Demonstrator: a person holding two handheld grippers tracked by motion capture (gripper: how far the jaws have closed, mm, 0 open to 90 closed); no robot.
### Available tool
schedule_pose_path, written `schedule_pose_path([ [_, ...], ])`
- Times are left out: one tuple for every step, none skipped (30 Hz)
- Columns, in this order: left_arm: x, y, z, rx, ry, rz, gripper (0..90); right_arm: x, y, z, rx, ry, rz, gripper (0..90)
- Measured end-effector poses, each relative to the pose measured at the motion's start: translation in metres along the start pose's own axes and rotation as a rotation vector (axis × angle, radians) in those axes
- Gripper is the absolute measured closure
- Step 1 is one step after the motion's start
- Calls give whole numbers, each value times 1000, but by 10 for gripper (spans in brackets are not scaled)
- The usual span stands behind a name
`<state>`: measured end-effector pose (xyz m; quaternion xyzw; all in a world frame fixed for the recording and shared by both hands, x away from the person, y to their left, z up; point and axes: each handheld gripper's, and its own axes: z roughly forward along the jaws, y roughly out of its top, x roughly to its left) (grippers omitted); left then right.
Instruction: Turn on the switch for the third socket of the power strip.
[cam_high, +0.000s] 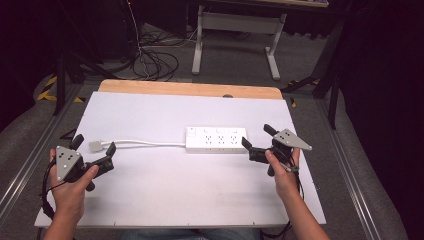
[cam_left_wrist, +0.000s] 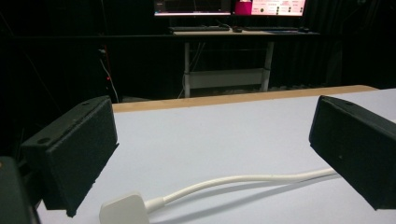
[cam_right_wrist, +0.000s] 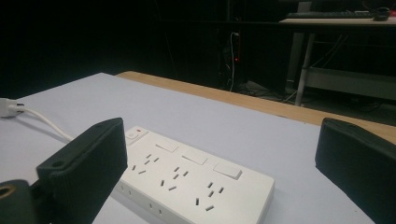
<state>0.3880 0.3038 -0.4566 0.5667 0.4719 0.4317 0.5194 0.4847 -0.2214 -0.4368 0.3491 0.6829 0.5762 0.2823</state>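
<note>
Barely started, by the look of things: nothing gripped, nothing lifted. White power strip (cam_high: 216, 139) lying flat at the middle of the white surface (cam_high: 165, 195), sockets facing up, long axis running left to right across the high view. Switch end toward the person's left, with the white cable (cam_high: 145, 143) leaving that end and trailing leftward to the white plug (cam_high: 95, 146), which rests loose on the surface, not pushed into any socket.

Left gripper (cam_high: 93, 146) wide open, jaws standing either side of the plug and near it without touching, as the left gripper view shows: plug (cam_left_wrist: 125, 211) low between the jaws, cable (cam_left_wrist: 243, 180) running off toward the right jaw.

Right gripper (cam_high: 258, 138) open too, hovering just beside the strip's right end, jaws apart and clear of the strip (cam_right_wrist: 191, 184).

Left to do, judging from this: close on the plug, steady the strip, then whatever follows with the pair.
</note>
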Motion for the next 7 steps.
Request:
schedule_pose_path([
  [0, 0, 0, 1, -1, 0, 17, 0, 0, 0, 0, 0, 0, 30],
  [0, 0, 0, 0, -1, -2, 17, 0, 0, 0, 3, 1, -2, 31],
  [0, 0, 0, 0, -2, -2, 18, 0, 0, 0, 4, 1, -4, 30],
  [0, 0, 0, 0, -2, -1, 19, 0, 0, 1, 5, 1, -3, 30],
  [0, 0, 1, 0, -2, 0, 20, 0, 0, 1, 5, 1, -3, 30],
  [0, 0, 1, 0, -2, -1, 20, 0, 0, 1, 5, 1, -4, 31],
  [0, 0, 1, 1, -1, -1, 20, 0, -1, 1, 5, 2, -2, 32],
])
